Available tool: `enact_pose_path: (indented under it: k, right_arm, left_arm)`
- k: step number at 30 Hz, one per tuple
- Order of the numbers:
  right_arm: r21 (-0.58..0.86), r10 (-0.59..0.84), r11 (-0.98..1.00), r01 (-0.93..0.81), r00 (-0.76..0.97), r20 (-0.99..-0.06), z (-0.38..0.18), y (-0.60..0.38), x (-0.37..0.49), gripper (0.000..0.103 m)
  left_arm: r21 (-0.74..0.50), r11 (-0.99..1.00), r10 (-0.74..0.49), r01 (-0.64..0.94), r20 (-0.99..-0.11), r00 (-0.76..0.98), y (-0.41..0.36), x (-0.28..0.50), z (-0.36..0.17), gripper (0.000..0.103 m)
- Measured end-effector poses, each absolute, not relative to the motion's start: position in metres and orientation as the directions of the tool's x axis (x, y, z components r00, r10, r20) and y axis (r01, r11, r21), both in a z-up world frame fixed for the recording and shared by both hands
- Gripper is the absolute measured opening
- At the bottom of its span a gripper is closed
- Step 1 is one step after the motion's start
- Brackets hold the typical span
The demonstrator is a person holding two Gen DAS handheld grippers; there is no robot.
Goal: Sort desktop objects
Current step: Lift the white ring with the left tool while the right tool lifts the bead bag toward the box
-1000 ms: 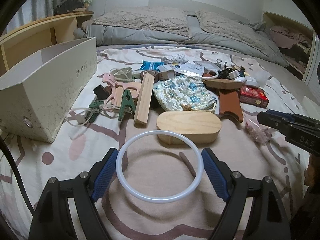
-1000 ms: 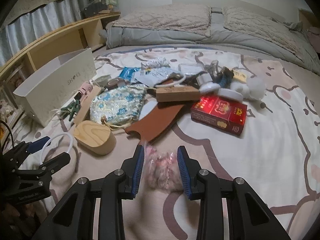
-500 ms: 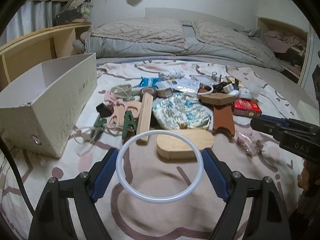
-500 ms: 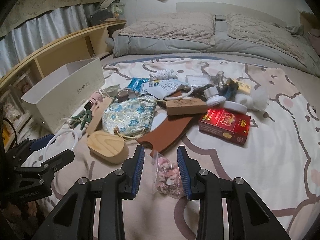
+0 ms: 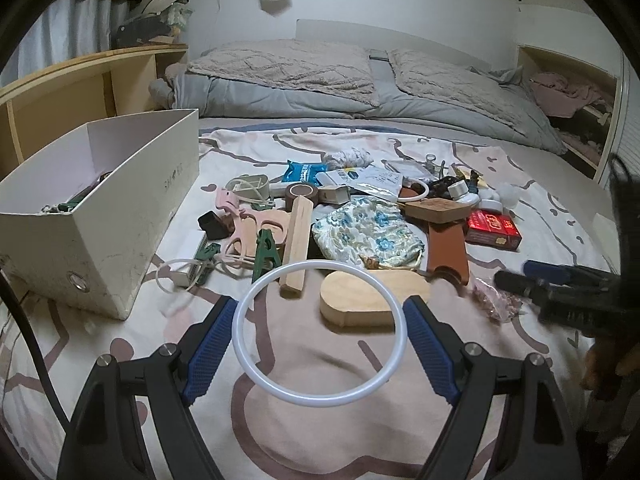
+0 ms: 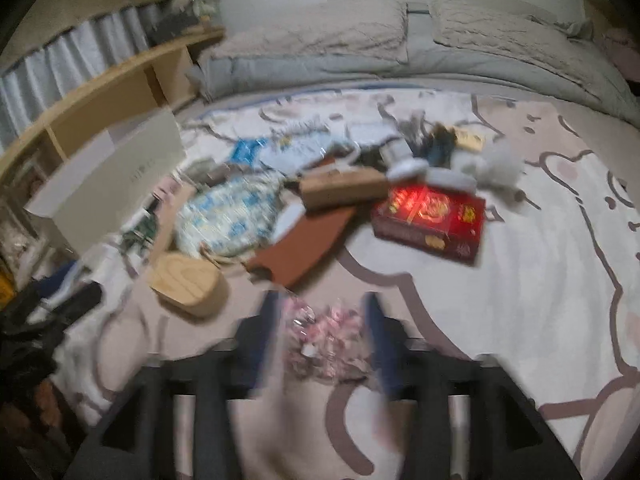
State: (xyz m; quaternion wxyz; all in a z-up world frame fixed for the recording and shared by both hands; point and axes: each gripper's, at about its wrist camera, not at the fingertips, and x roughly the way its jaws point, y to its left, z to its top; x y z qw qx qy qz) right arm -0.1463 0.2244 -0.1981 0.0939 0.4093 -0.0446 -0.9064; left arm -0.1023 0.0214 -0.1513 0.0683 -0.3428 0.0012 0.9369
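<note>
My left claw (image 5: 320,332) pinches a thin white plastic ring (image 5: 320,332) above the bed, cream cardboard box (image 5: 120,216) to its left; next, carry it over the box. My right claw (image 6: 322,332) has just been opening, jaws spread beside a clear bag of pink bits (image 6: 324,336) lying on the patterned blanket (image 6: 520,300); released.

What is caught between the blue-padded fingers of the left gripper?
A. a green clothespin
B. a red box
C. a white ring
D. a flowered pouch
C: the white ring spans the gap between the left gripper pads, while the green clothespin, red box and flowered pouch lie farther off on the blanket.
</note>
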Motion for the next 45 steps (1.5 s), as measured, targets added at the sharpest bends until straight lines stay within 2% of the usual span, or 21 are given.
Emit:
enact_pose_path:
  k: [4,10,11,12,14,18,31,45]
  right_arm:
    - [0.141,-0.202,-0.979,0.146,-0.639,-0.742,-0.202,0.217,-0.148,0.087]
    - [0.106,-0.154,-0.988,0.116,-0.566,-0.81,-0.225,0.217,-0.159,0.087]
    - [0.099,-0.147,-0.989,0.114,-0.568,-0.81,-0.226,0.217,-0.159,0.081]
    - [0.084,-0.136,-0.99,0.117,-0.578,-0.805,-0.224,0.217,-0.159,0.062]
    - [0.102,-0.16,-0.986,0.132,-0.581,-0.798,-0.223,0.219,-0.159,0.044]
    - [0.093,-0.163,-0.985,0.146,-0.603,-0.781,-0.219,0.217,-0.153,0.035]
    - [0.139,-0.239,-0.969,0.202,-0.649,-0.722,-0.193,0.205,-0.141,0.033]
    - [0.203,-0.342,-0.939,0.277,-0.723,-0.6,-0.138,0.177,-0.129,0.033]
  left_arm:
    - [-0.05,-0.99,0.131,-0.129,-0.647,-0.751,0.022,-0.103,-0.153,0.085]
    - [-0.05,-0.989,0.137,-0.138,-0.651,-0.746,0.025,-0.102,-0.155,0.085]
    - [-0.051,-0.989,0.138,-0.139,-0.651,-0.746,0.026,-0.102,-0.156,0.085]
    - [-0.052,-0.989,0.139,-0.14,-0.651,-0.746,0.026,-0.102,-0.156,0.085]
    - [-0.051,-0.989,0.14,-0.141,-0.65,-0.747,0.026,-0.101,-0.155,0.085]
    - [-0.053,-0.989,0.14,-0.139,-0.65,-0.747,0.025,-0.101,-0.155,0.085]
    - [-0.077,-0.987,0.155,-0.138,-0.632,-0.759,0.019,-0.101,-0.144,0.085]
    - [-0.071,-0.99,0.142,-0.123,-0.569,-0.81,0.001,-0.102,-0.106,0.085]
